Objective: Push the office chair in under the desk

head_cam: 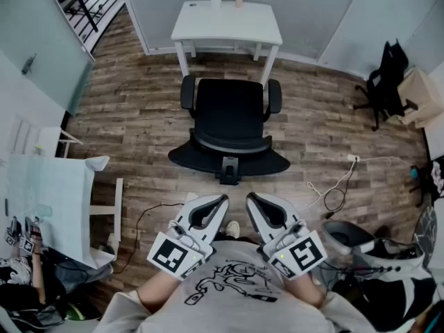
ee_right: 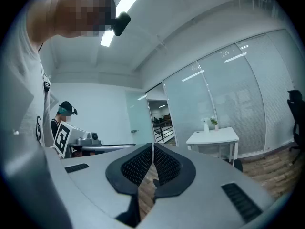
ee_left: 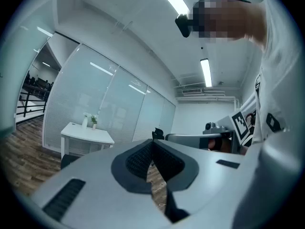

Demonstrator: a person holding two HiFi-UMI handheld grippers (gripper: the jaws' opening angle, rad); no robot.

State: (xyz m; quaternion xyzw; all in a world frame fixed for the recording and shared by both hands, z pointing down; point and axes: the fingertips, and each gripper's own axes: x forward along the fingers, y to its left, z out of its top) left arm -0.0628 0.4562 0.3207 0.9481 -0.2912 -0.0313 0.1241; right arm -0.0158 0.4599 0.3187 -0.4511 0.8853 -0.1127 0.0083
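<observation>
In the head view both grippers are held low, near 6 o'clock, side by side. The left gripper (head_cam: 219, 202) angles toward 1 o'clock and the right gripper (head_cam: 252, 198) toward 11 o'clock, their tips near each other. Each gripper's jaws are closed pad against pad.

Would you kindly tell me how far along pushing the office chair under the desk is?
Done: nothing yet; the black office chair stands clear in front of the white desk. In hand: nothing; the left hand-held gripper and right hand-held gripper are shut, empty, short of the chair. Left: reach the chair's back and push it in.
</observation>
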